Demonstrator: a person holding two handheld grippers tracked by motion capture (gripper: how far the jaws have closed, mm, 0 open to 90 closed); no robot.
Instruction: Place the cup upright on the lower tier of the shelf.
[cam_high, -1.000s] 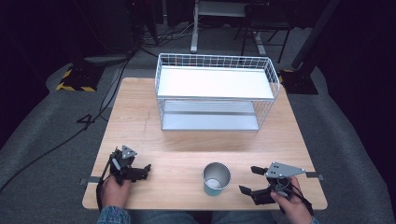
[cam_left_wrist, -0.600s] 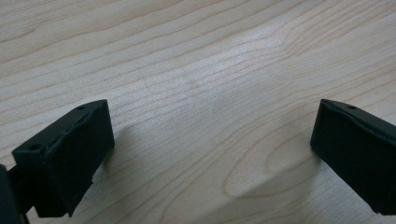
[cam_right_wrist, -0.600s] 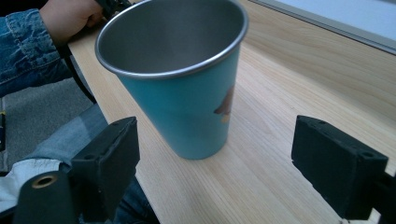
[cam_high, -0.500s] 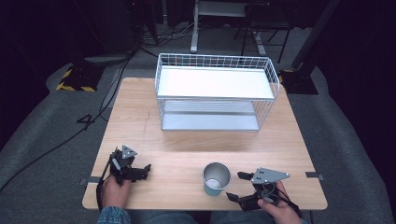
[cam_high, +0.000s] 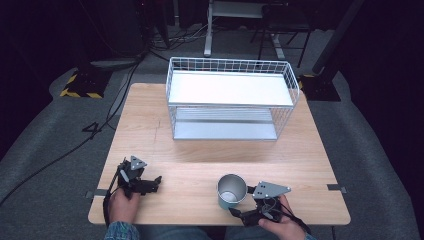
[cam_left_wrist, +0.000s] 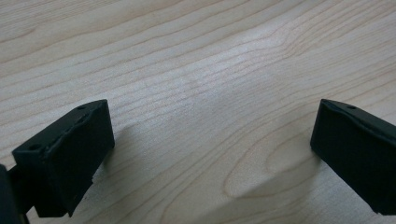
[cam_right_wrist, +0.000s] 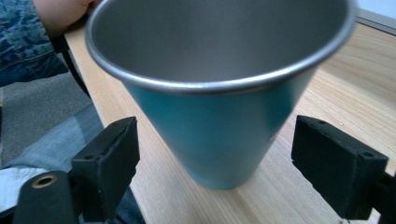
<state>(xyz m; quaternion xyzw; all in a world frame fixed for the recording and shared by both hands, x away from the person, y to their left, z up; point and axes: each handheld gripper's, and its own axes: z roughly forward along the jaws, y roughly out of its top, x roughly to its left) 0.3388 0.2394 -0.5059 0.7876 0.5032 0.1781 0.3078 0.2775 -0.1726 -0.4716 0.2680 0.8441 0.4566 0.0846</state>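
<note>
A teal metal cup (cam_high: 231, 191) with a silver inside stands upright near the table's front edge. In the right gripper view the cup (cam_right_wrist: 219, 84) fills the space ahead, between the two open jaws without touching either. My right gripper (cam_high: 241, 215) sits just right of and in front of the cup, open. My left gripper (cam_high: 154, 183) rests at the front left of the table, open, with bare wood (cam_left_wrist: 201, 93) between its jaws. Its fingers (cam_left_wrist: 70, 154) hold nothing.
A white wire two-level rack (cam_high: 230, 100) stands at the back of the wooden table (cam_high: 150, 125). The table's front edge lies just below both hands. A denim sleeve (cam_right_wrist: 23, 42) and a hand show beyond the cup.
My right gripper has moved left along the front edge, from the right side up to the cup, so its jaws now flank the cup. The left gripper has stayed put.
</note>
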